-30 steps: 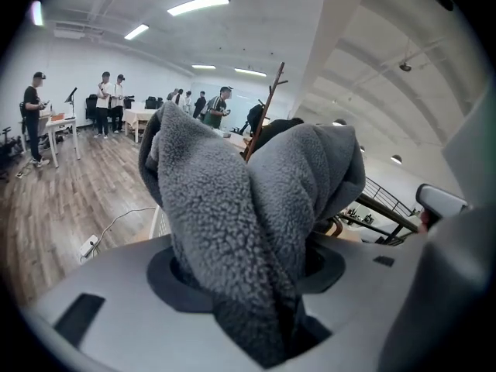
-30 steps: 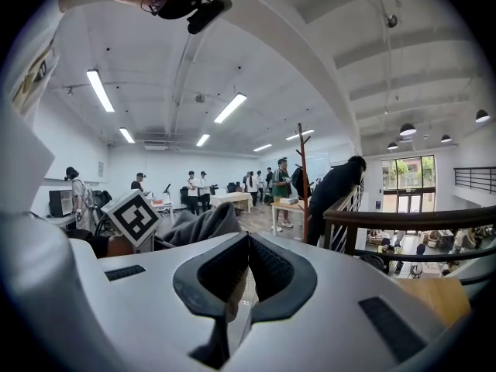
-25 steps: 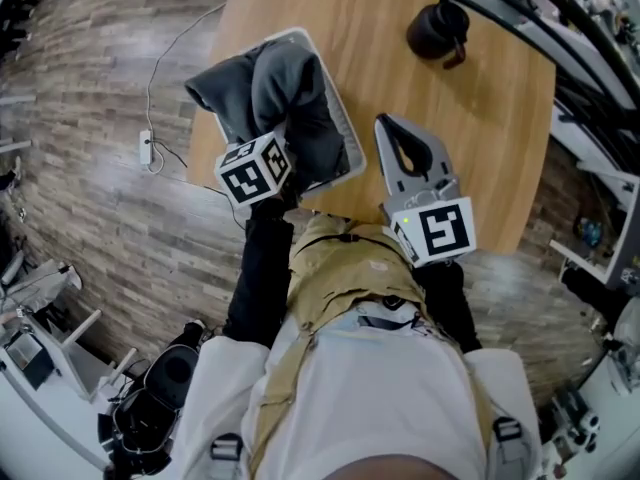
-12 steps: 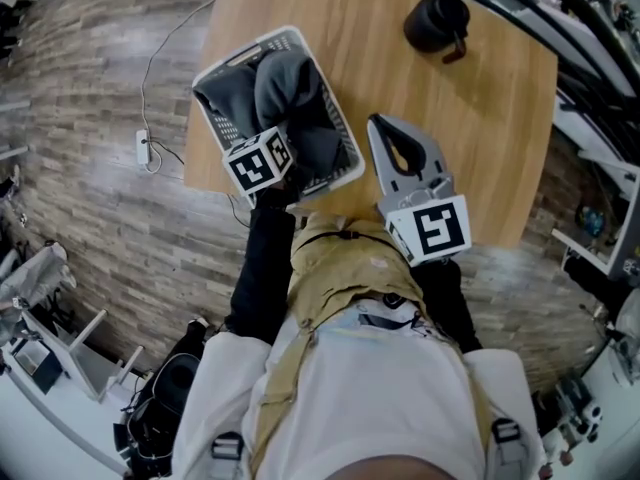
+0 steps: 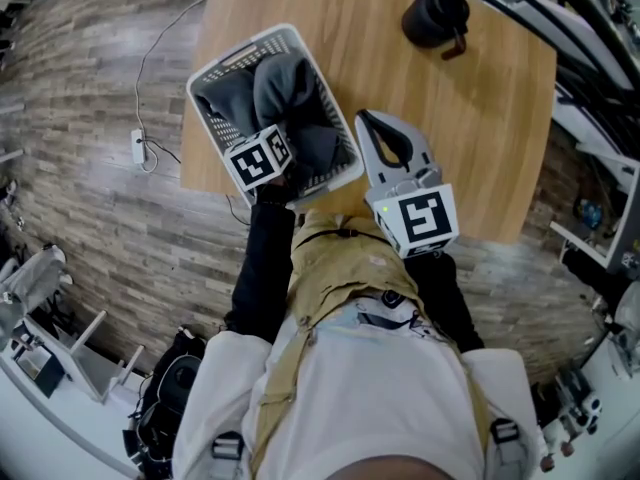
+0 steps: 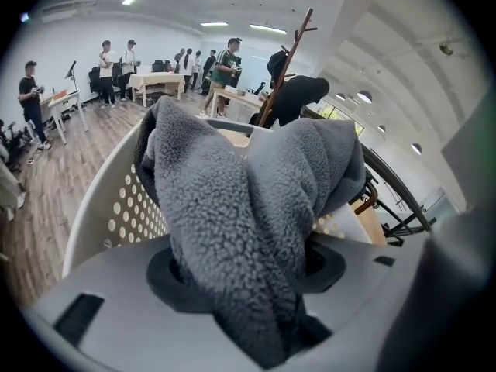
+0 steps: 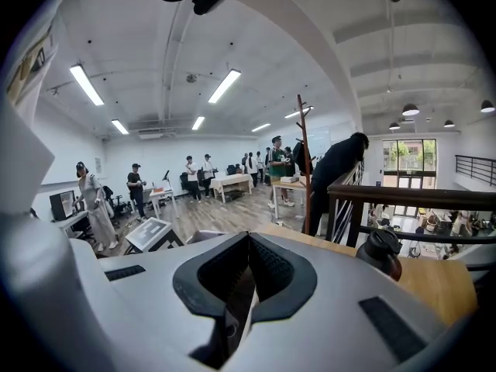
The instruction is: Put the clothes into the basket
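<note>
A white perforated basket stands on the wooden table near its left front corner. Grey fleece clothing fills it. My left gripper reaches into the basket's near end, its jaws hidden under its marker cube in the head view. In the left gripper view the left gripper is shut on a thick fold of the grey fleece, with the basket's wall to the left. My right gripper hovers just right of the basket, shut and empty; the right gripper shows the same there.
A black jug stands at the table's far side, also seen as the jug in the right gripper view. A power strip with cable lies on the floor left of the table. Several people and desks are far across the room.
The fleece that hung over the basket's far-left rim now lies inside it, and that rim shows. My right gripper has shifted slightly left toward the basket.
</note>
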